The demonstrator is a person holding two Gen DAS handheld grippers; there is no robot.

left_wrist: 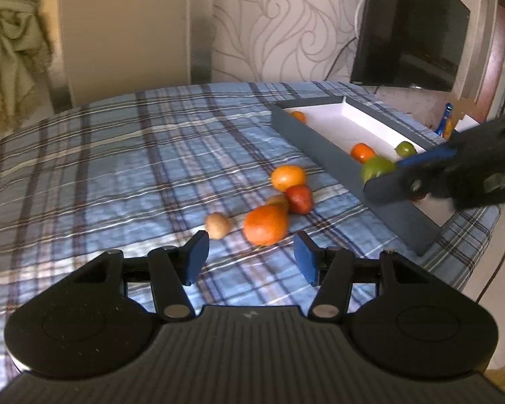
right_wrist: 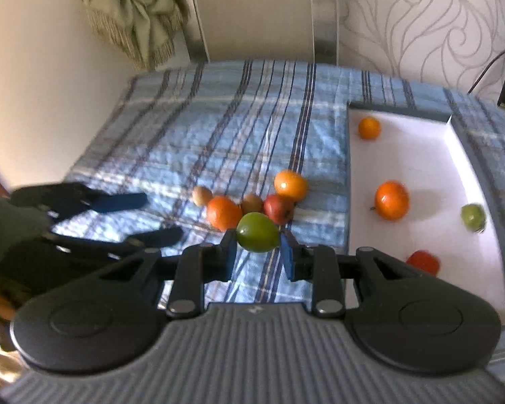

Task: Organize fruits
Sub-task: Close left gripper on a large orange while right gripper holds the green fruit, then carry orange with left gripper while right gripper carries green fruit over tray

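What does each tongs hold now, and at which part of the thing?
The right tongs grip the green fruit by its two opposite sides. The left tongs are open and hold nothing.

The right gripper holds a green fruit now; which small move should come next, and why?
Probably carry the green fruit rightward over the tray and release it: the right gripper grips it above the cloth, and the tray already holds another green fruit.
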